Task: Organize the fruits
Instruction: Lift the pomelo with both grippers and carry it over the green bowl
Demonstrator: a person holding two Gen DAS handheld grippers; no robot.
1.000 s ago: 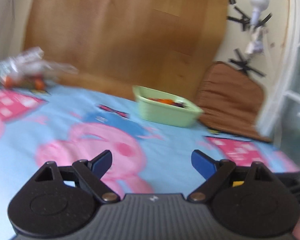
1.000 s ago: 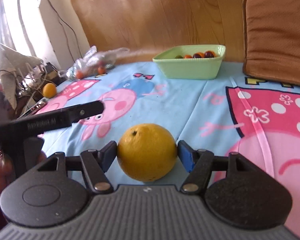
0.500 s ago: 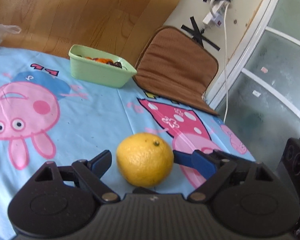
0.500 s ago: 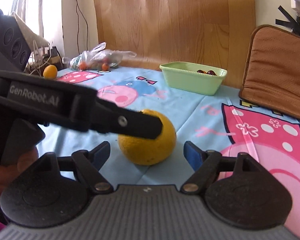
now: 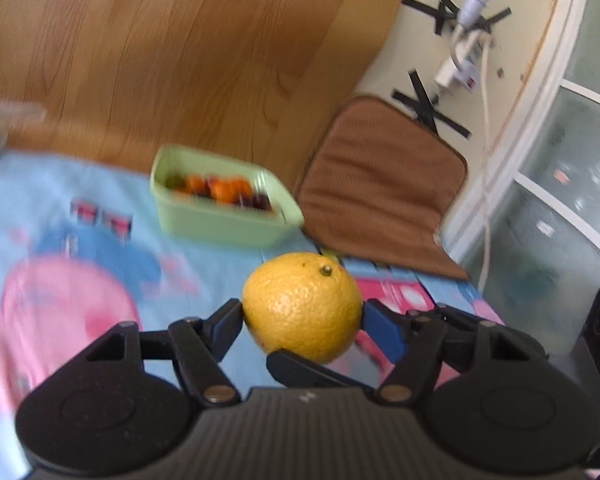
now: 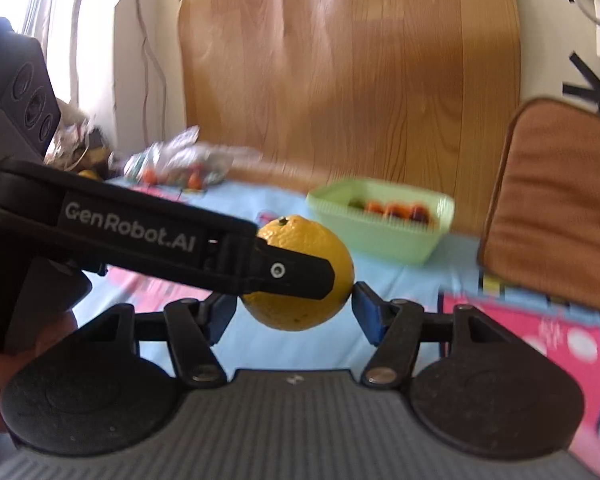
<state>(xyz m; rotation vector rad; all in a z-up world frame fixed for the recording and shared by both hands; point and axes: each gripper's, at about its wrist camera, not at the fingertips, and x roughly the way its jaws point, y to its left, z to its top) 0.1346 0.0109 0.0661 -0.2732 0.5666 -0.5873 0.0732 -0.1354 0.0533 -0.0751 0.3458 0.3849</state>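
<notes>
— Behind the blue cartoon-print cloth (image 5: 100,248) we are seeing a wooden board (image 5: 180,60) leaning on the wall and a brown cushion (image 5: 380,184) beside it. Where is the fruit?

— The yellow orange (image 5: 302,306) is hanging above the cloth, and we are holding it with both tools. Our left tongs (image 5: 300,326) have just been closing and are pressing it from both sides, stem end up.

— And the right tongs (image 6: 292,310)?

— They have been closing too. Their pads are sitting against the orange's flanks in the right wrist view, though the left tool's arm is crossing in front, so the near contact is partly hidden.

— Where is the green basin (image 6: 380,232)?

— Farther back on the cloth, well apart from the orange, with small orange and dark red fruits (image 5: 224,190) inside. A clear bag (image 6: 180,160) with more small fruit is lying at the far left.
</notes>
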